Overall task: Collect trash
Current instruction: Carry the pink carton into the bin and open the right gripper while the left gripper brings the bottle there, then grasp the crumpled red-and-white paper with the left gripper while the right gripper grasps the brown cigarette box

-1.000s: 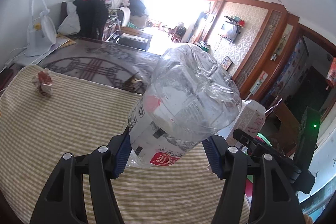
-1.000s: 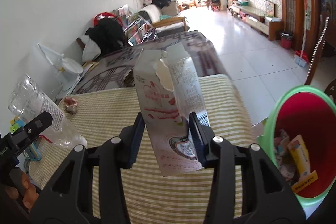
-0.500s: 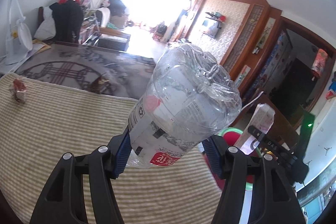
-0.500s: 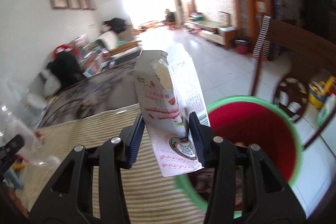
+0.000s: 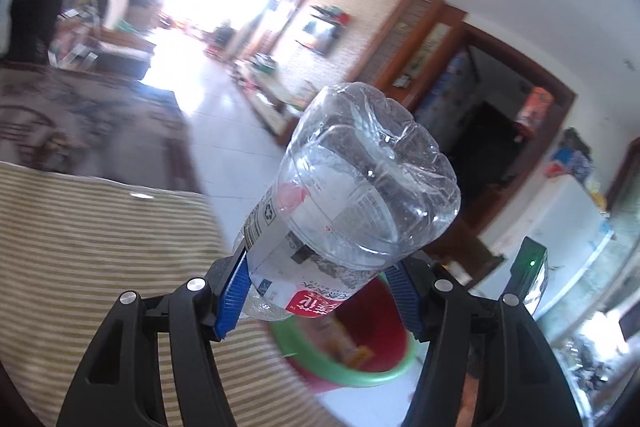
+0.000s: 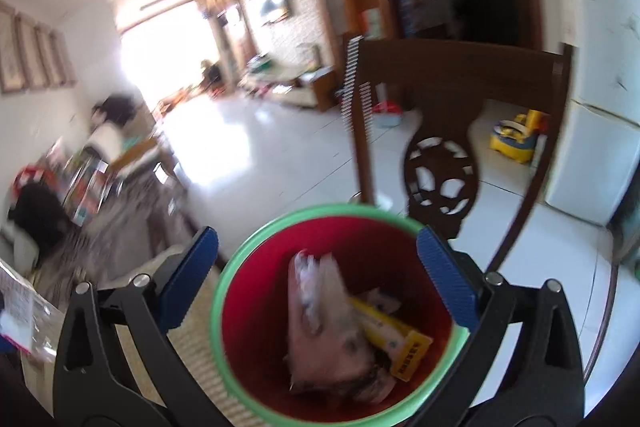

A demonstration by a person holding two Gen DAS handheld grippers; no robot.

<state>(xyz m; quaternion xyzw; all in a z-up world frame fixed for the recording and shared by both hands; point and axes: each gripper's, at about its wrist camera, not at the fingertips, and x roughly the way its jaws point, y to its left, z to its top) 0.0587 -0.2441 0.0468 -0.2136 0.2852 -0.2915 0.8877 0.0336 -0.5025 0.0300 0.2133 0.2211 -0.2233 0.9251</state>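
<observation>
Gripping a clear plastic bottle (image 5: 360, 195) across its labelled body, the left claw (image 5: 318, 293) is clamped on it. The bottle's long axis runs away from the camera, base pointing forward and up, cap end back toward the claw. Beneath it sits a red bin (image 5: 384, 375) with a green rim, beside the striped counter (image 5: 100, 247). The right claw (image 6: 320, 275) hangs over the same bin (image 6: 228, 311), its jaws opening wide with nothing between them. A blurred carton (image 6: 324, 323) lies in the bin, top end up, on other wrappers.
</observation>
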